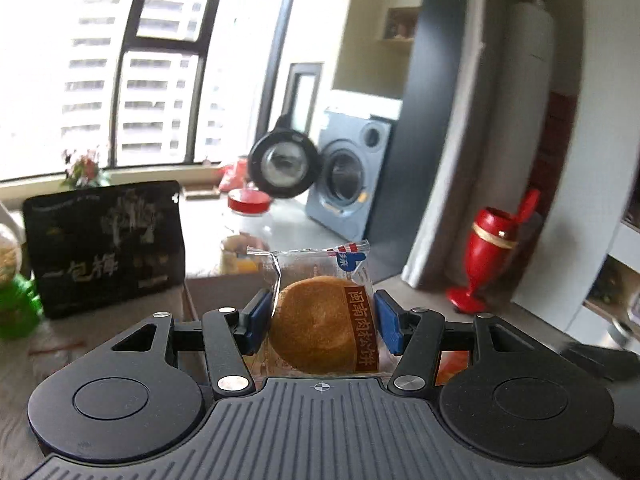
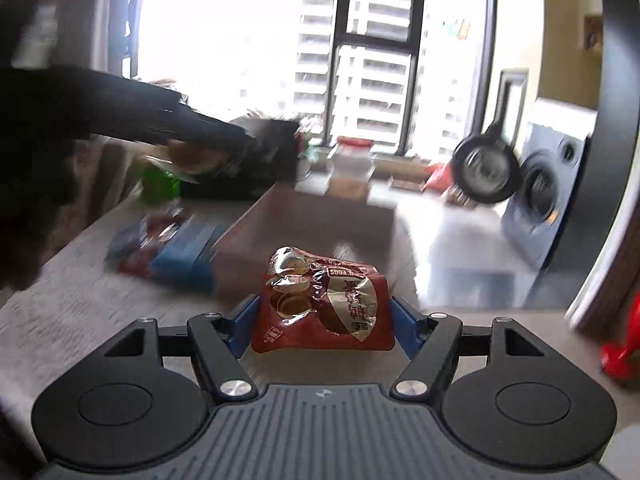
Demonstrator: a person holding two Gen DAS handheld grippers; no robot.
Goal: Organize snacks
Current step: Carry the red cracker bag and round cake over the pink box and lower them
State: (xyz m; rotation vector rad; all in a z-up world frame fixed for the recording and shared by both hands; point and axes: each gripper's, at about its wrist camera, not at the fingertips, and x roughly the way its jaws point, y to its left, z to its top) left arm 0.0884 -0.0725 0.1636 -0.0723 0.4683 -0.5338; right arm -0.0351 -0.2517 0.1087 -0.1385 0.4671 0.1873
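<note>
My left gripper [image 1: 322, 316] is shut on a clear-wrapped round brown pastry [image 1: 320, 324], held upright between the blue pads above the table. My right gripper [image 2: 324, 316] is shut on a red quail-egg snack packet [image 2: 324, 304], held above the table. A brown cardboard box [image 2: 312, 224] lies open beyond the right gripper; its edge shows in the left wrist view [image 1: 224, 284]. The left gripper [image 2: 192, 136] appears blurred at the left of the right wrist view, holding its pastry. A blue and red snack pack [image 2: 168, 252] lies on the table left of the box.
A black snack bag [image 1: 104, 244] stands at the left, beside a green-based jar [image 1: 16, 300]. A red vase [image 1: 484, 256] stands at the right. A red-lidded jar [image 1: 248, 204], a black round camera mount [image 1: 284, 164] and a washing machine [image 1: 348, 176] lie beyond.
</note>
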